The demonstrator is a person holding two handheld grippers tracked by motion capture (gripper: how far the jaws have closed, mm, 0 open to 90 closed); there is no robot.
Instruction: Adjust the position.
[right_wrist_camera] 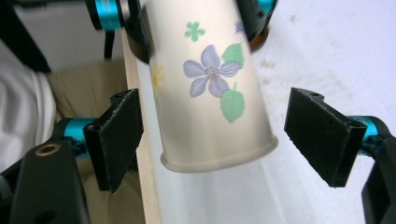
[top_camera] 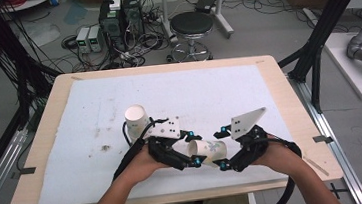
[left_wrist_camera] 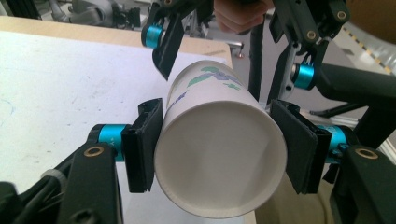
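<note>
Right, we're mid-handover: the left gripper (left_wrist_camera: 219, 154) has its pads clamped on the flowered paper cup (top_camera: 209, 151), gripping near the closed base end, while the right gripper (right_wrist_camera: 231, 140) has let go, jaws spread wide with clear gaps on both sides of the cup's rim end (right_wrist_camera: 219, 161). Cup sits horizontal in the air between our two hands, low over the near part of the white mat (top_camera: 94, 105), close to the table's front edge (top_camera: 128, 203). Our read: next we back the right gripper straight off along the cup's axis so neither pad clips the rim, then the left one carries alone. A second cup (top_camera: 136, 120) stands mouth-down just beyond the left gripper, so we'd watch that side. Plenty of bare mat ahead and to the right; little margin toward the near edge.
</note>
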